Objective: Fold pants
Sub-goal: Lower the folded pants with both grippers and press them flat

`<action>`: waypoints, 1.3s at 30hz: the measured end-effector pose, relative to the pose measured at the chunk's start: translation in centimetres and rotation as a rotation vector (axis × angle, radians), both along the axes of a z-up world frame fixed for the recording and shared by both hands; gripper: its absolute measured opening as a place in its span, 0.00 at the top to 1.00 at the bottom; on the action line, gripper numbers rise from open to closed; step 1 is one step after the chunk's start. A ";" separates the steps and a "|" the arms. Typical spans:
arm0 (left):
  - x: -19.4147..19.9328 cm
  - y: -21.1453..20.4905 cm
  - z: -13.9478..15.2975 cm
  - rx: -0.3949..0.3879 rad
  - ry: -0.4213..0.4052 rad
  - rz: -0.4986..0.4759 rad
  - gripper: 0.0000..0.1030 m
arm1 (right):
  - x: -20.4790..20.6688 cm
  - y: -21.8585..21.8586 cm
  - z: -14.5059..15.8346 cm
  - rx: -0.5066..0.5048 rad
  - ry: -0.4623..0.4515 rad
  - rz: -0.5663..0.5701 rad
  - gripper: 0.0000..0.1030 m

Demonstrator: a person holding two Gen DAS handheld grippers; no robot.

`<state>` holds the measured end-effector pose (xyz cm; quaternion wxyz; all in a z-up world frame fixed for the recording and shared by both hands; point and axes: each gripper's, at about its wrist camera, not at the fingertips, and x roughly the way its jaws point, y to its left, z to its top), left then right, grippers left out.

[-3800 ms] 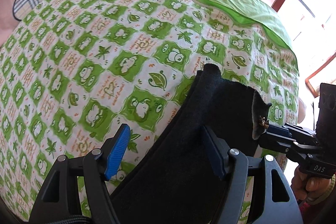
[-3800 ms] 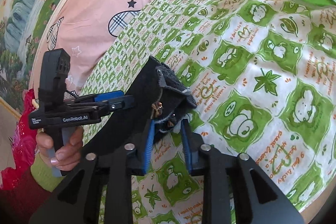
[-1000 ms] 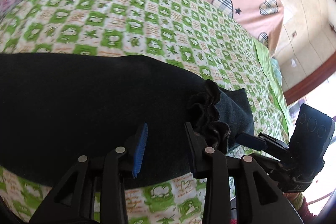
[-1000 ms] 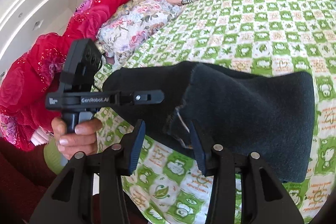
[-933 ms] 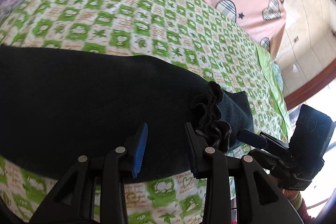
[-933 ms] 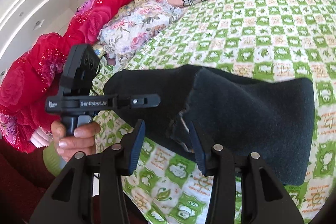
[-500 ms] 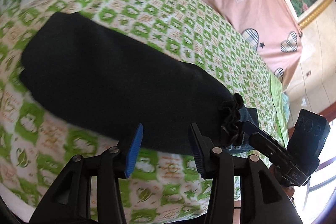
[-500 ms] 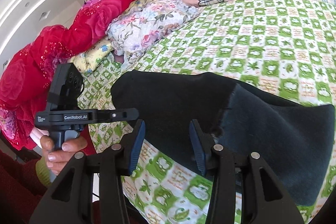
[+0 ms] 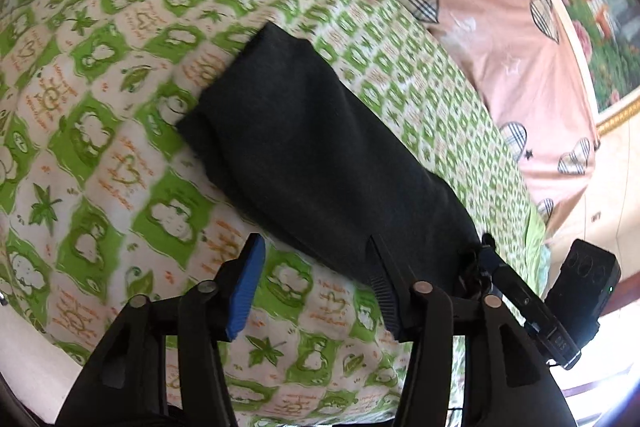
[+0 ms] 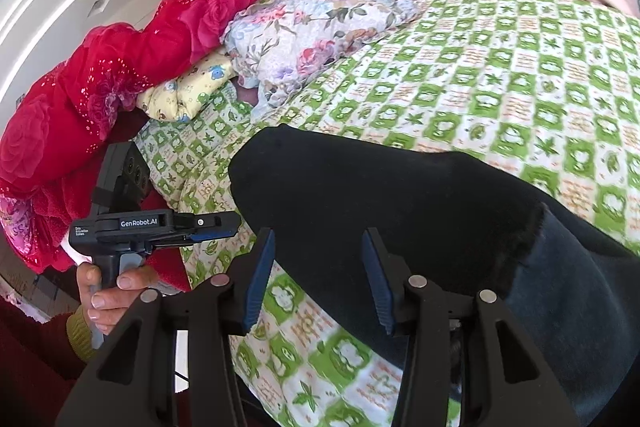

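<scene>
"GenRobot.AI" is printed on the left hand-held gripper (image 10: 208, 227). Both it and the right hand-held gripper (image 10: 318, 277) now hang with fingers apart, having let go of the pants (image 9: 320, 163), which lie folded near the bed (image 9: 100, 147) edge.

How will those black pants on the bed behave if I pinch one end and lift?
The black pants will probably droop and unfold, since they lie soft and creased on the green checked bedspread. The fabric looks thick and fleecy, so likely grippy, not slippery. Both tongs, left and right, stand open.
</scene>
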<state>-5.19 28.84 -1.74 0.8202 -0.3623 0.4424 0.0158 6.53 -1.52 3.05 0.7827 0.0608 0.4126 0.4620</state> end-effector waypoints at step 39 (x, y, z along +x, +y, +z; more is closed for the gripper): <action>2.6 5.4 -4.2 -0.124 0.062 0.222 0.61 | 11.3 23.4 -4.2 -0.331 -0.048 0.527 0.50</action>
